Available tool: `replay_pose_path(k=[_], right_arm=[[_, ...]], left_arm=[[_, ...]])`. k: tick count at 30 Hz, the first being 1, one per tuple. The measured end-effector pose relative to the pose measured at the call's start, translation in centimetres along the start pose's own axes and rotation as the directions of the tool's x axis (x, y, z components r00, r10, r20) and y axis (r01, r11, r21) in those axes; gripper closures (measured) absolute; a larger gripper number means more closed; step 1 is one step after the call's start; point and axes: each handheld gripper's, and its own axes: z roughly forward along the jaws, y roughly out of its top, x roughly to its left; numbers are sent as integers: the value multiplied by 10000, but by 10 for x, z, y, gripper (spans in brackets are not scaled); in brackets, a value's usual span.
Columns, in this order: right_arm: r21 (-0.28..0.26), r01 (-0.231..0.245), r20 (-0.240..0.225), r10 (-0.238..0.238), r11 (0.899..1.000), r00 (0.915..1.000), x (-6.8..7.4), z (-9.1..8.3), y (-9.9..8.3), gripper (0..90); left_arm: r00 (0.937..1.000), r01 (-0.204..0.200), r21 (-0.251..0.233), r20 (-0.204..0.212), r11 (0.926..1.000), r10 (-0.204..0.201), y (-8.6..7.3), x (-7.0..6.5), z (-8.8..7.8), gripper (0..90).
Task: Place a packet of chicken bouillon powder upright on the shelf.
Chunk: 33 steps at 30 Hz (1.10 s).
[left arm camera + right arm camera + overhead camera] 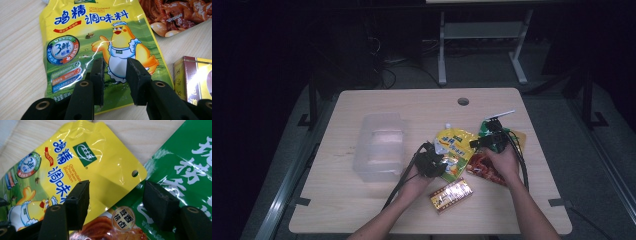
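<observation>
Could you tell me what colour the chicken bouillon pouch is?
Yellow glossy bouillon pouch, green at its base; clearest in the left gripper view.

The left tool (pixel 435 156) hangs over the near end of the yellow chicken-picture pouch (pixel 454 150), which lies flat on the pale wooden bench (pixel 362 205). Off to that tool's left sits the clear plastic box with a lid (pixel 379 146). Just beside the tool on its right, nearer the person, lies the small red and gold carton (pixel 451 194). The right tool (pixel 490 135) is over the spot where the yellow pouch's far corner lies on top of the green and red snack bag (pixel 484 165). That bag lies to the right of the pouch and touches it. Past both tools, near the far edge, is a round hole in the bench (pixel 463 101).
</observation>
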Motion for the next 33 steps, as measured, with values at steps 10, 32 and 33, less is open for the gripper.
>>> replay_pose_path(k=[10, 32, 33], right_arm=[[16, -24, -443, 24, 10000, 9990, 3, 5, -1, 458], [172, 263, -427, -255, 9995, 9988, 24, 23, -1, 756], [119, 247, -372, -243, 9996, 9990, 26, 24, -1, 782]], left_arm=[[9998, -183, 54, -101, 9998, 184, 1, -2, 1, 676], [9987, -516, 3, -38, 9987, 516, 5, -5, 4, 686], [9986, -526, -30, -73, 9986, 526, 4, -6, 4, 686]])
